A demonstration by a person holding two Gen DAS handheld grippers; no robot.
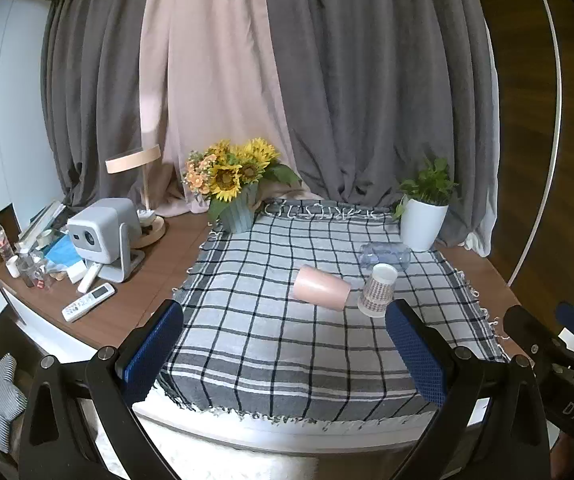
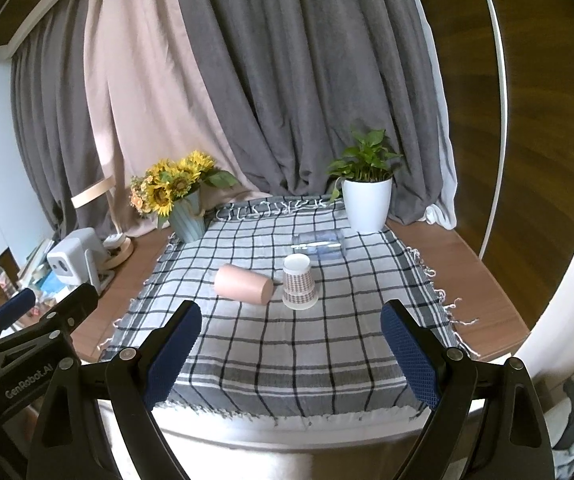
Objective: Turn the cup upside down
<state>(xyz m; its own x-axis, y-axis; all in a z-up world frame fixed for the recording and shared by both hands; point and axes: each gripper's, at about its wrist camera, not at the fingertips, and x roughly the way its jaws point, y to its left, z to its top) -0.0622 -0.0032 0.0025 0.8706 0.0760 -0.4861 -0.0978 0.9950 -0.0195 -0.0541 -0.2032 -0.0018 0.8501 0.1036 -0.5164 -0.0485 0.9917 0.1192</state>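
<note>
A pink cup (image 1: 320, 287) (image 2: 243, 283) lies on its side on the checked cloth (image 1: 271, 344) (image 2: 287, 344). A patterned paper cup (image 1: 379, 290) (image 2: 299, 283) stands upside down right beside it. A clear plastic cup (image 1: 385, 255) (image 2: 321, 243) lies on its side behind them. My left gripper (image 1: 285, 354) is open and empty, well short of the cups, over the cloth's near part. My right gripper (image 2: 291, 354) is open and empty, also short of the cups. Each gripper shows at the edge of the other's view.
A sunflower vase (image 1: 236, 188) (image 2: 179, 196) stands at the cloth's back left and a white potted plant (image 1: 425, 208) (image 2: 367, 192) at the back right. A projector (image 1: 105, 236), lamp, remotes (image 1: 87, 306) and small bottles crowd the table's left side. Curtains hang behind.
</note>
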